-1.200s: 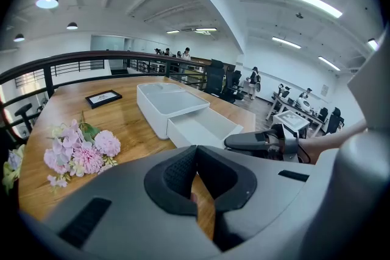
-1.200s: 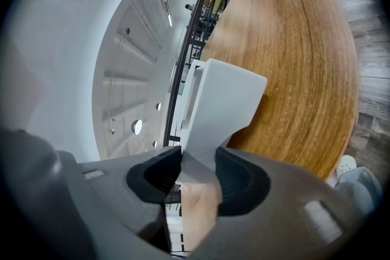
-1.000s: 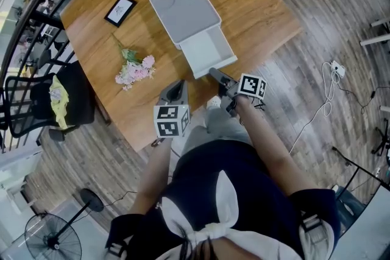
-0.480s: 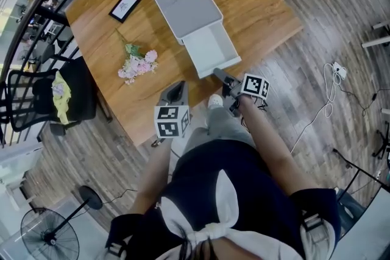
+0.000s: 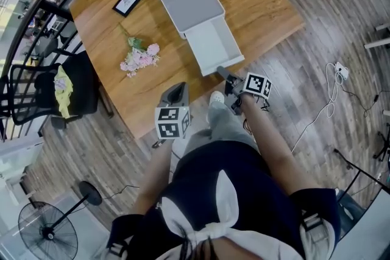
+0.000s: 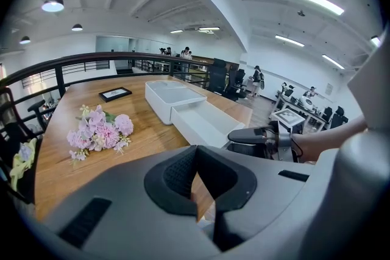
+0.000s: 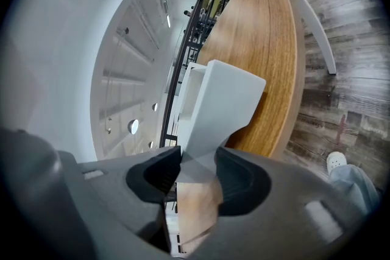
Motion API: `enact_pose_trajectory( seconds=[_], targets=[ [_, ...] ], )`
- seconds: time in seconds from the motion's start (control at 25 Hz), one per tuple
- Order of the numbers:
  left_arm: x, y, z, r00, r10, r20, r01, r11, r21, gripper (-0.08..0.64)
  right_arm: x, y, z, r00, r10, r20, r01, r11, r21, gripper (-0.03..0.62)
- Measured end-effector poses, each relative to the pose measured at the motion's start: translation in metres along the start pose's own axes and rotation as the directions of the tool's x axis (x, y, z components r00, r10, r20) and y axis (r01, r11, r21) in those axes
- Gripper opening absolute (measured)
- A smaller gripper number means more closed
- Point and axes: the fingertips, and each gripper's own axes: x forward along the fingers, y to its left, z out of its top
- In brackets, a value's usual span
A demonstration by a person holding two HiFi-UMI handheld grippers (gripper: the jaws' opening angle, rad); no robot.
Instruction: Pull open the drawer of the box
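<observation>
A white box (image 5: 189, 0) stands on the wooden table (image 5: 262, 3), with its drawer (image 5: 213, 45) drawn out toward me past the table's near edge. My right gripper (image 5: 222, 74) is shut on the drawer's front wall. In the right gripper view that white wall (image 7: 219, 106) fills the gap between the pads of the right gripper (image 7: 196, 170). My left gripper (image 5: 178, 92) hovers over the table's near edge, left of the drawer, touching nothing. In the left gripper view the left gripper (image 6: 196, 170) has its tips together and holds nothing. The box (image 6: 164, 94) and drawer (image 6: 201, 122) lie ahead of it.
A bunch of pink flowers (image 5: 140, 58) lies left of the box and a small black picture frame (image 5: 128, 2) lies beyond it. A black chair (image 5: 55, 91) stands at the table's left side. A fan (image 5: 46, 231) and a cable (image 5: 338, 73) are on the wooden floor.
The right gripper has drawn back toward me with the drawer front, and the drawer stands a little further out of the box. The left gripper has shifted slightly.
</observation>
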Motion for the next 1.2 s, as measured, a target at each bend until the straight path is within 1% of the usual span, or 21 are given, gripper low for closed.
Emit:
enact_pose_trajectory(
  seconds=[0.16, 0.28, 0.44, 0.56, 0.68, 0.8, 0.88, 1.08, 1.2],
  targets=[
    [-0.004, -0.003, -0.005, 1.0, 0.004, 0.001, -0.004, 1.0, -0.005, 0.017, -0.006, -0.003, 0.002, 1.0, -0.024, 0.016, 0.025, 1.0, -0.017, 0.184],
    [-0.01, -0.011, -0.003, 1.0, 0.002, 0.012, -0.002, 1.0, -0.001, 0.017, -0.015, -0.001, 0.003, 0.999, -0.044, 0.013, 0.045, 0.998, -0.046, 0.199],
    [-0.017, -0.017, 0.001, 0.999, -0.003, 0.032, 0.003, 1.0, 0.004, 0.017, -0.024, 0.01, 0.006, 0.999, -0.025, 0.023, 0.027, 0.997, -0.074, 0.199],
    [-0.02, -0.019, 0.002, 0.999, -0.004, 0.045, 0.004, 1.0, 0.004, 0.017, -0.031, 0.02, 0.009, 0.999, -0.026, 0.034, 0.031, 0.99, -0.139, 0.195],
    [-0.022, -0.022, 0.004, 0.998, -0.003, 0.06, 0.003, 1.0, -0.003, 0.017, -0.038, 0.032, 0.011, 0.998, -0.033, 0.049, 0.043, 0.971, -0.234, 0.195],
    [-0.026, -0.027, 0.006, 0.997, -0.005, 0.071, 0.006, 1.0, -0.007, 0.017, -0.049, 0.047, 0.011, 0.997, -0.037, 0.072, 0.059, 0.944, -0.325, 0.194],
    [-0.03, -0.032, 0.009, 0.996, -0.008, 0.083, 0.009, 1.0, -0.007, 0.017, -0.056, 0.056, 0.01, 0.995, -0.043, 0.088, 0.075, 0.916, -0.394, 0.186],
    [-0.04, -0.043, 0.014, 0.993, -0.021, 0.116, 0.022, 1.0, -0.005, 0.017, -0.072, 0.078, 0.0, 0.992, -0.051, 0.114, 0.106, 0.821, -0.561, 0.179],
    [-0.047, -0.053, 0.018, 0.99, -0.032, 0.134, 0.033, 0.999, -0.002, 0.017, -0.08, 0.094, -0.008, 0.993, -0.042, 0.114, 0.105, 0.763, -0.638, 0.164]
  ],
)
